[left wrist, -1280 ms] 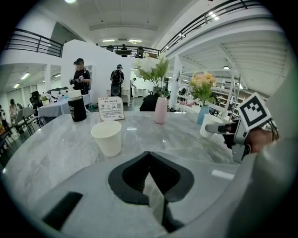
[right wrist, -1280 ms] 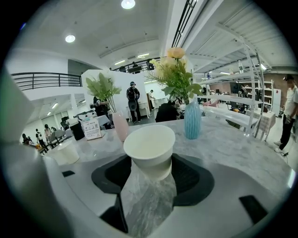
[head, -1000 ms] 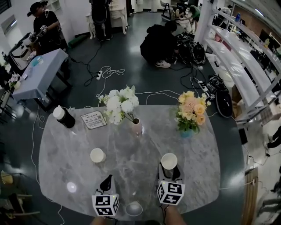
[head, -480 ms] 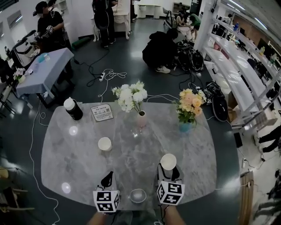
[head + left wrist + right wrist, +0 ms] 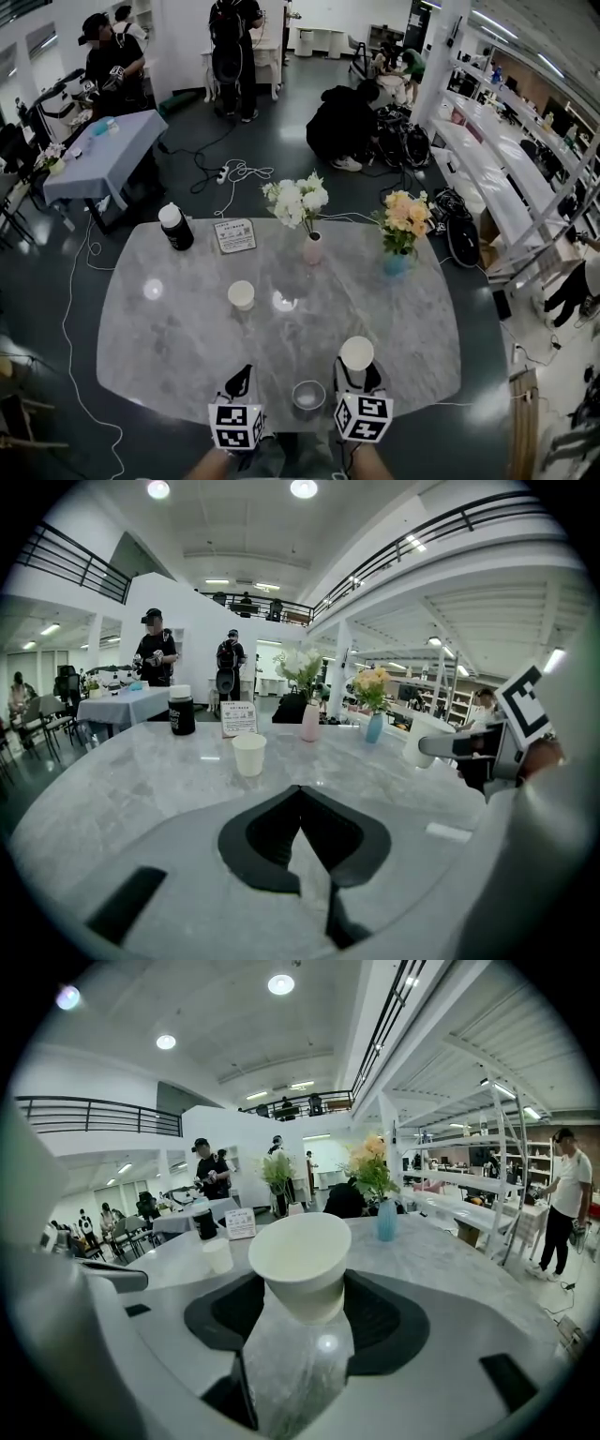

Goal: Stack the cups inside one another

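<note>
A white paper cup [image 5: 357, 353] sits tilted between the jaws of my right gripper [image 5: 357, 371], near the front edge of the grey marble table [image 5: 169, 337]. In the right gripper view this cup [image 5: 302, 1258] fills the middle, with the right gripper [image 5: 300, 1309] shut on its lower wall. A second white paper cup [image 5: 241, 294] stands upright and alone on the table, left of centre. My left gripper [image 5: 244, 373] is shut and empty, well short of that cup. In the left gripper view the standing cup [image 5: 248, 754] is ahead of the left gripper [image 5: 300, 797].
At the table's far side stand a black bottle with a white lid [image 5: 175, 226], a small sign card [image 5: 234, 235], a pink vase of white flowers [image 5: 312, 247] and a blue vase of orange flowers [image 5: 397, 261]. People, cables and another table lie beyond.
Both grippers have drawn back toward the table's near edge, so the standing cup is now farther from the left gripper. The right gripper has kept hold of its cup.
</note>
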A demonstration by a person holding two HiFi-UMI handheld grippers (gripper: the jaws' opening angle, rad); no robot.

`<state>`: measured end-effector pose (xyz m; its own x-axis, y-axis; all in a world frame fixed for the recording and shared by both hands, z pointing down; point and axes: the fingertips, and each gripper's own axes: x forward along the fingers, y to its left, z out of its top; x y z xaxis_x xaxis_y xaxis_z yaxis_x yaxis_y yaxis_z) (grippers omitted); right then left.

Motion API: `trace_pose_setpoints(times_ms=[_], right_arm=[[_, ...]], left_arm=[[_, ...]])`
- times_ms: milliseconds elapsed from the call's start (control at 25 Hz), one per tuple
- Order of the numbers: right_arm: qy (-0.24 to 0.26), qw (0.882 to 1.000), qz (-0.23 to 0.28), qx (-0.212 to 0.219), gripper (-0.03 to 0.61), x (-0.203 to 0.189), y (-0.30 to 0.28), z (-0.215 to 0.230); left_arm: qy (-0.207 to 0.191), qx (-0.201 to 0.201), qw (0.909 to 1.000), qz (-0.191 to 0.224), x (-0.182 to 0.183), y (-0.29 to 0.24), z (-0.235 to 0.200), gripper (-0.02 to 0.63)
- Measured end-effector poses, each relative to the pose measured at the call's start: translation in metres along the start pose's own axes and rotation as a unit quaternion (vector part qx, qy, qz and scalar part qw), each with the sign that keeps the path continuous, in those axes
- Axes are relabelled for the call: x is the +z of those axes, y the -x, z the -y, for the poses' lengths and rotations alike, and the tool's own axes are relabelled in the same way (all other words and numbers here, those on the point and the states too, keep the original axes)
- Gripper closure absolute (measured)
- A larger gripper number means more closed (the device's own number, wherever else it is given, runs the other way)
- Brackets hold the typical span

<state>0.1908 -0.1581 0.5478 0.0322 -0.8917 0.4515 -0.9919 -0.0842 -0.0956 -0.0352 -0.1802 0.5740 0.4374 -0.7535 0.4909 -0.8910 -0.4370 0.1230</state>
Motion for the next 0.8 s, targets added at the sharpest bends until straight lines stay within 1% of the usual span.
trace_pose_setpoints(times_ms=[280, 560, 800], right_arm=[[-0.006, 1.000, 0.002, 0.000, 0.337, -0.018, 0.034, -0.025], [0.000, 1.000, 0.008, 0.004, 0.337, -0.021, 0.055, -0.045], [0.004, 1.000, -0.003, 0.028, 0.337, -0.029, 0.069, -0.069]], left_arm=[[-0.013, -0.022, 0.9997, 0.006, -0.012, 0.024, 0.002, 0.614], [-0.018, -0.043, 0.9988, 0.011, -0.016, 0.035, 0.007, 0.614], [-0.010, -0.047, 0.9988, 0.007, -0.021, 0.043, 0.012, 0.614]])
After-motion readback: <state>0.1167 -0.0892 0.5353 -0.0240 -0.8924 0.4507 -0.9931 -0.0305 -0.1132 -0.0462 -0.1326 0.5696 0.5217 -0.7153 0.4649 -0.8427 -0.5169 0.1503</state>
